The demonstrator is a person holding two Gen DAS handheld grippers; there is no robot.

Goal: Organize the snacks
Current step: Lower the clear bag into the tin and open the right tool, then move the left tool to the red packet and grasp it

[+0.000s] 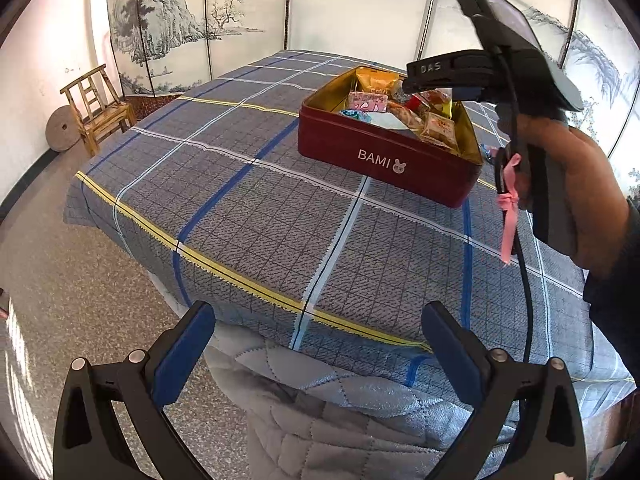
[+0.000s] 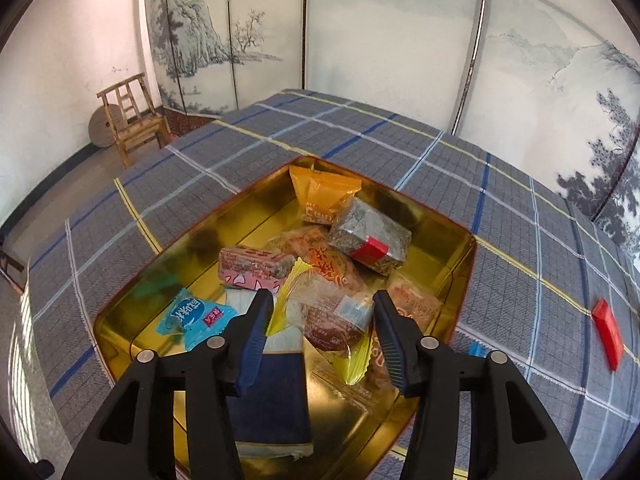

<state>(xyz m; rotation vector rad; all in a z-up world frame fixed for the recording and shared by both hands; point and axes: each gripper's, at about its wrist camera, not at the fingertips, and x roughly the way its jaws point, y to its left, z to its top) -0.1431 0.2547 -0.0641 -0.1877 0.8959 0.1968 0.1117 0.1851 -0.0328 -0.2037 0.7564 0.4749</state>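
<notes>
A red BAMI tin (image 1: 384,156) with a gold inside (image 2: 464,248) stands on the plaid bed sheet (image 1: 260,220). It holds several wrapped snacks: an orange packet (image 2: 324,192), a grey block with a red band (image 2: 368,240), a pink block (image 2: 252,264) and a blue packet (image 2: 196,316). My right gripper (image 2: 323,298) hovers over the tin, jaws apart. A clear-wrapped brown cake with yellow edges (image 2: 332,320) lies in the tin between its fingers. In the left wrist view a hand holds that right gripper (image 1: 424,80) above the tin. My left gripper (image 1: 319,312) is open and empty over the bed's near edge.
A red packet (image 2: 608,328) lies on the sheet right of the tin. A grey quilted cover (image 1: 320,420) hangs at the bed's front. A wooden chair (image 1: 100,108) and a stone wheel (image 1: 60,128) stand at the far left wall. A painted folding screen (image 2: 392,40) backs the bed.
</notes>
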